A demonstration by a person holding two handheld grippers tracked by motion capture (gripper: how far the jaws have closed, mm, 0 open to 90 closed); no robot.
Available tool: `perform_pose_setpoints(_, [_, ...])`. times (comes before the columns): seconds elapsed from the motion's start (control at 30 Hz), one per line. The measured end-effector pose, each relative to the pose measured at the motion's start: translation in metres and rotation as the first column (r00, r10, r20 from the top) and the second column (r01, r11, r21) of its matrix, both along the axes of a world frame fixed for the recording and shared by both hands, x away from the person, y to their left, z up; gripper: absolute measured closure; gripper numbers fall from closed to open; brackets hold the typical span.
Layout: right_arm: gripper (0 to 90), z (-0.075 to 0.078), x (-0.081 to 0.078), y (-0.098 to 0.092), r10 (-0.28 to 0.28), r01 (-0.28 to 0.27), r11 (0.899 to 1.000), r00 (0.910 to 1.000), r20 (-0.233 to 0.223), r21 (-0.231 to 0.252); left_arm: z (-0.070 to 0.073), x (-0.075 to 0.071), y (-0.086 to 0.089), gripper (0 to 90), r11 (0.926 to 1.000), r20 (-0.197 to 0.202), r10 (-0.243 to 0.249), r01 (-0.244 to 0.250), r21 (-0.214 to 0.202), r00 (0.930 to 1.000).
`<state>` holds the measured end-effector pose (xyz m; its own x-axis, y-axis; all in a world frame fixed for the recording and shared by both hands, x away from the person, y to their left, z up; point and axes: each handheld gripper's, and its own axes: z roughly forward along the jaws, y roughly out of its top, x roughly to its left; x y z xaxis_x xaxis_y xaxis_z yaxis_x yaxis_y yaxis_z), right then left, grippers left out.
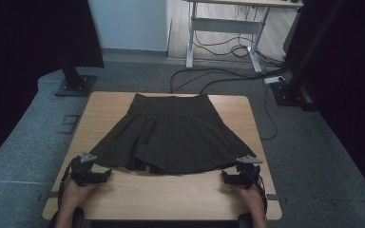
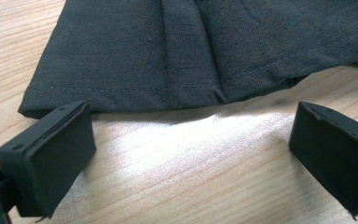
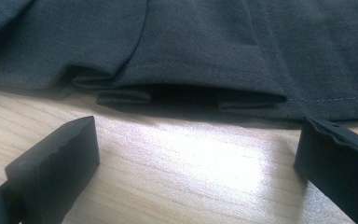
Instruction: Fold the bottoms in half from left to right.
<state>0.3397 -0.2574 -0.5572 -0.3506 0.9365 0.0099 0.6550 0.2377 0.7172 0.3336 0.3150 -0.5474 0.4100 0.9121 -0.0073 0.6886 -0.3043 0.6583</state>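
The pleated skirt (image 1: 171, 133) lies flat on the bench (image 1: 171, 199), left gripper (image 1: 105, 174) and right gripper (image 1: 225, 176) at its near hem corners, jaws apart and empty, so next probably comes nipping the hem

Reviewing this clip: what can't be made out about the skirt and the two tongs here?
- Skirt: underside and any back fastening hidden by its own fabric, high view.
- Hem: how many layers are folded under, lost in shadow, right gripper view.
- Skirt's waistband: cut off by the top edge, left gripper view.
- Left tongs and right tongs: open, bodies cut off by the bottom edge.
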Motion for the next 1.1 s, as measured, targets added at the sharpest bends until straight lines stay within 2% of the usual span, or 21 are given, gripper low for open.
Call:
perform_pose_setpoints(0.47, [0.0,0.000,0.000,0.000,0.005,-0.005,1.000,1.0000,-0.001,0.001,0.001,0.001,-0.001,0.0,1.0000,-0.006,0.006,-0.006,0.001,1.0000])
perform_pose_setpoints(0.53, [0.0,0.000,0.000,-0.001,0.006,-0.006,1.000,1.0000,-0.004,0.001,0.002,0.001,-0.002,2.2,1.0000,-0.010,0.001,-0.001,0.000,1.0000])
perform_pose_setpoints(0.6, [0.1,0.001,0.000,-0.001,0.000,0.000,1.000,0.9999,-0.014,-0.002,0.004,0.001,-0.001,4.0,0.9999,-0.009,0.002,-0.002,-0.013,1.0000])
perform_pose_setpoints(0.67, [1.9,0.003,0.000,-0.002,-0.010,0.009,1.000,0.9997,-0.023,-0.004,0.012,0.000,0.002,4.4,0.9989,0.023,0.012,-0.011,-0.045,0.9997])
perform_pose_setpoints(0.7, [2.8,0.003,-0.001,-0.002,-0.012,0.012,1.000,0.9996,-0.026,-0.005,0.015,-0.001,0.004,4.7,0.9980,0.033,0.013,-0.011,-0.063,0.9994])
perform_pose_setpoints(0.77, [3.7,0.006,-0.002,-0.002,-0.008,0.008,1.000,0.9994,-0.035,0.000,0.021,-0.001,0.007,5.0,0.9922,0.051,0.007,-0.001,-0.125,0.9987])
perform_pose_setpoints(0.8, [3.7,0.008,-0.003,-0.001,-0.005,0.005,1.000,0.9995,-0.032,-0.003,0.023,0.000,0.008,5.3,0.9911,0.056,0.007,0.000,-0.133,0.9984])
perform_pose_setpoints(0.9, [3.8,0.015,-0.005,0.005,-0.006,0.006,1.000,0.9998,-0.021,0.000,0.028,0.008,0.010,5.6,0.9956,0.073,0.013,-0.006,-0.094,0.9973])
perform_pose_setpoints(1.0, [4.4,0.023,-0.005,0.015,0.022,-0.022,1.000,0.9997,-0.004,0.017,0.030,0.021,0.013,7.2,0.9964,0.081,0.017,-0.010,-0.084,0.9966])
perform_pose_setpoints(1.1, [4.4,0.031,-0.002,0.028,0.047,-0.047,0.998,0.9988,0.012,0.038,0.028,0.041,0.012,8.8,0.9990,0.067,0.011,-0.008,-0.043,0.9977])
